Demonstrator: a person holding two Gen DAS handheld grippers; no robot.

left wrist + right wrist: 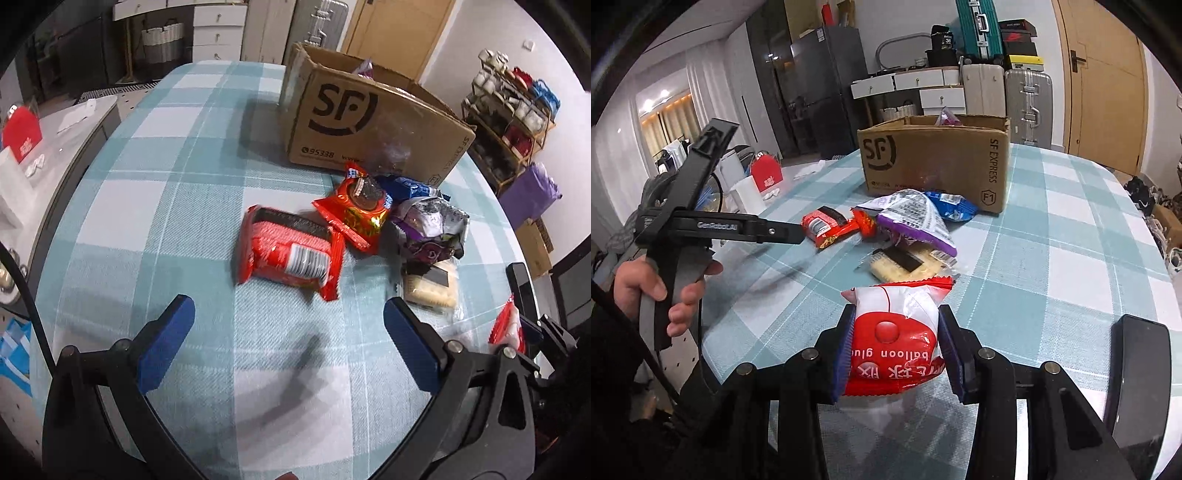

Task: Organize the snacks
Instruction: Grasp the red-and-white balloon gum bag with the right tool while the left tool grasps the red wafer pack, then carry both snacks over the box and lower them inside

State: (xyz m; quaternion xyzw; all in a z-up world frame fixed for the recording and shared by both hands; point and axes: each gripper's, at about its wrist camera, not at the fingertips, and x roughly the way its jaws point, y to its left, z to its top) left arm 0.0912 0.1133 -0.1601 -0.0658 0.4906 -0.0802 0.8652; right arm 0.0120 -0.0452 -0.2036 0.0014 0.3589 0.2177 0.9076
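**Right fingers clamped on a red-and-white packet; left fingers spread over the pile**

The right gripper [894, 354] has its blue pads pressed against both sides of a red-and-white packet [894, 332] (printed "balloon glue"), held above the checked tablecloth [1052, 266]. Ahead of those fingertips lies a pale biscuit pack [905, 264], then a purple-and-silver bag [916, 221], with a blue packet [951, 208] behind it and touching the foot of the cardboard box [934, 162]. The box stands open, a purple wrapper tip showing over its rim.

The left gripper [288, 343] holds its fingers wide apart, nothing between them. Just ahead of the gap lies a red wafer pack [291, 254], barcode up; beyond it, toward the right finger, a red chocolate-biscuit packet [354, 210] leans against the purple-and-silver bag. The biscuit pack sits just ahead of the right fingertip [406, 325].

A dark phone [1137, 373] lies outside the right gripper's right finger.
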